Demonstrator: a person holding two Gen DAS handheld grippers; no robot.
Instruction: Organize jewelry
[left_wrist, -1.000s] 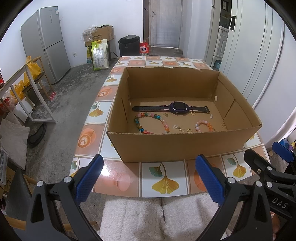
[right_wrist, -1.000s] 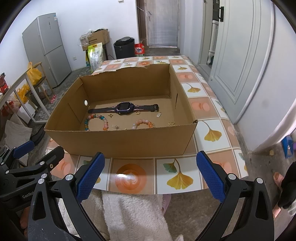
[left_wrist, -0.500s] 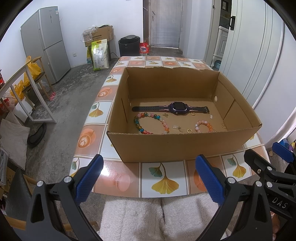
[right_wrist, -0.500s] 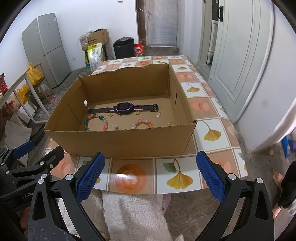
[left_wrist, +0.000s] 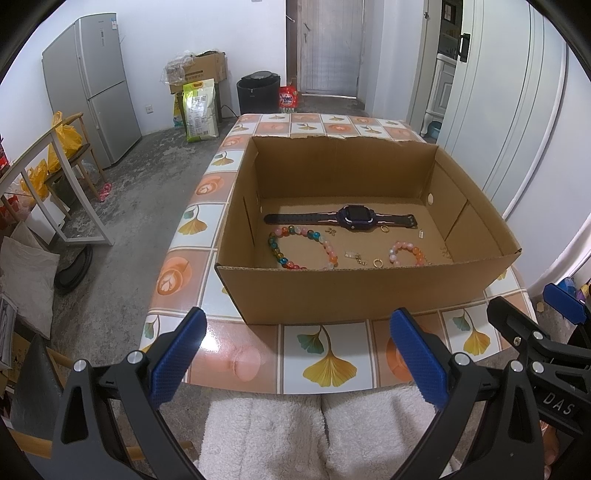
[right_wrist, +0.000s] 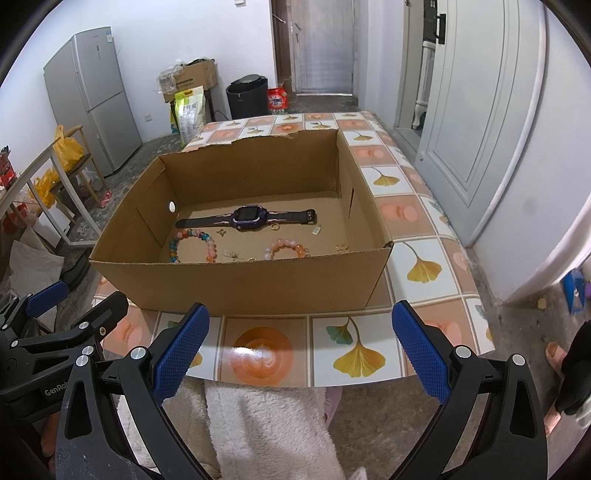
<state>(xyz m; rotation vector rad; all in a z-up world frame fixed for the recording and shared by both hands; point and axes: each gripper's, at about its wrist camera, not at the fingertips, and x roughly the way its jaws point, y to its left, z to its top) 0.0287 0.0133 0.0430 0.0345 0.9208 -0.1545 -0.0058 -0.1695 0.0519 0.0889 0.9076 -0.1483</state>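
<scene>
1. Left tongs (left_wrist: 295, 350): both blue pads are seen spread wide with nothing between them, held low at the near edge of the counter (left_wrist: 258, 363), short of the cardboard box (left_wrist: 362, 291).
2. Right tongs (right_wrist: 295, 350): likewise gaping and empty, level with the left pair and just beside it.
3. Cardboard box: an open-topped carton is set on the tiled counter; all the jewelry is seen lying on its floor, none outside it.
4. Contents: a purple smartwatch (left_wrist: 354, 217) is laid flat with its strap stretched out along the far side; a multicoloured bead bracelet (left_wrist: 301, 248) lies nearer on the left, a pink bead bracelet (left_wrist: 406, 252) nearer on the right; small gold rings and charms (left_wrist: 376, 262) are scattered between, their kinds too small to tell.
5. Judgement: the scene would fit pieces awaiting sorting as well as pieces already laid out. Should a piece be taken, the near wall would have to be cleared from above, and small rings pinched squarely at the pad tips lest they skid on the cardboard.
</scene>
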